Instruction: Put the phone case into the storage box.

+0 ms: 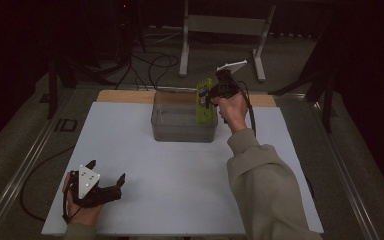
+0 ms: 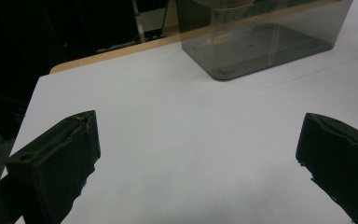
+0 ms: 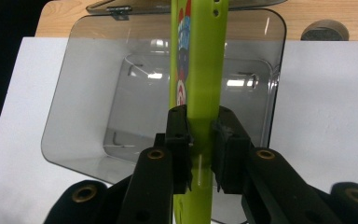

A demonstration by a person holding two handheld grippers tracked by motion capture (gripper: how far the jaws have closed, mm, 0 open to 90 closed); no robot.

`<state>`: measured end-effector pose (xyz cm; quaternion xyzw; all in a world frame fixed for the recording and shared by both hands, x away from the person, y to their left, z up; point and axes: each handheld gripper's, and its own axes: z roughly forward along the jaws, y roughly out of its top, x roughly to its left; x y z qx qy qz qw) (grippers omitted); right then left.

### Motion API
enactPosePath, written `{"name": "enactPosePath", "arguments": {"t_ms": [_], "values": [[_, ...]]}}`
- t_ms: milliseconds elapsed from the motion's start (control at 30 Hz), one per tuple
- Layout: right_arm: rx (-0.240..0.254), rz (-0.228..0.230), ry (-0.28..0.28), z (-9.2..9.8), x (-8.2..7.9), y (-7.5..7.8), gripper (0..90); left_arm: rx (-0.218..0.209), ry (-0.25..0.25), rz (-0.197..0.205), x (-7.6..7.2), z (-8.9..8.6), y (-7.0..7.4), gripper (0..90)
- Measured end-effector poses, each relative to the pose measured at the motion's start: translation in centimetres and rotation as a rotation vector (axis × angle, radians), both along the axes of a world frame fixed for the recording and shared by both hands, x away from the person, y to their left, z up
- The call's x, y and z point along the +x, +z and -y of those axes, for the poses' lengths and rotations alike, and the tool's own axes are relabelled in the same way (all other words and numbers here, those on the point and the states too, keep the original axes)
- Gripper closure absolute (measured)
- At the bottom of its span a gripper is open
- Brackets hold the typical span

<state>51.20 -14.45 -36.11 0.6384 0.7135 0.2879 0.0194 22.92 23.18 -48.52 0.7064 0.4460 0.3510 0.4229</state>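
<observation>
A clear smoky plastic bin (image 1: pixel 184 120) stands at the far middle of the white table top (image 1: pixel 180 180), its lid (image 3: pixel 186 5) tipped back behind it. The left gripper (image 1: pixel 106 176) rests near the front left corner, jaws spread on nothing. The right gripper (image 1: pixel 209 96) pinches a flat lime-green packet (image 3: pixel 199 70) with a colourful printed face, held upright on edge over the bin's right end.

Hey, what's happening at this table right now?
A person works with a gripper in each hand. The right gripper is shut on a flat lime-green package, holding it upright over the open clear plastic bin at the far side of the white tabletop. The bin looks empty. The left gripper rests open near the front-left corner, holding nothing.
</observation>
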Motion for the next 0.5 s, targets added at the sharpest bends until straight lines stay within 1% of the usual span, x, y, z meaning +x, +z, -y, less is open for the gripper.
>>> {"name": "enactPosePath", "arguments": {"t_ms": [133, 267, 500], "values": [[-0.005, -0.01, -0.011, 0.18, 0.32, -0.29, 78.1, -0.004, 0.0, 0.003, -0.03, 0.01, -0.01, 0.3], [-0.013, -0.01, -0.015, 0.27, 0.46, -0.45, 78.1, -0.003, 0.0, 0.002, -0.04, 0.01, -0.01, 0.3], [-0.014, -0.024, -0.029, 0.34, 0.83, -0.92, 78.1, -0.002, 0.0, 0.0, -0.06, -0.03, -0.02, 0.3]]}}
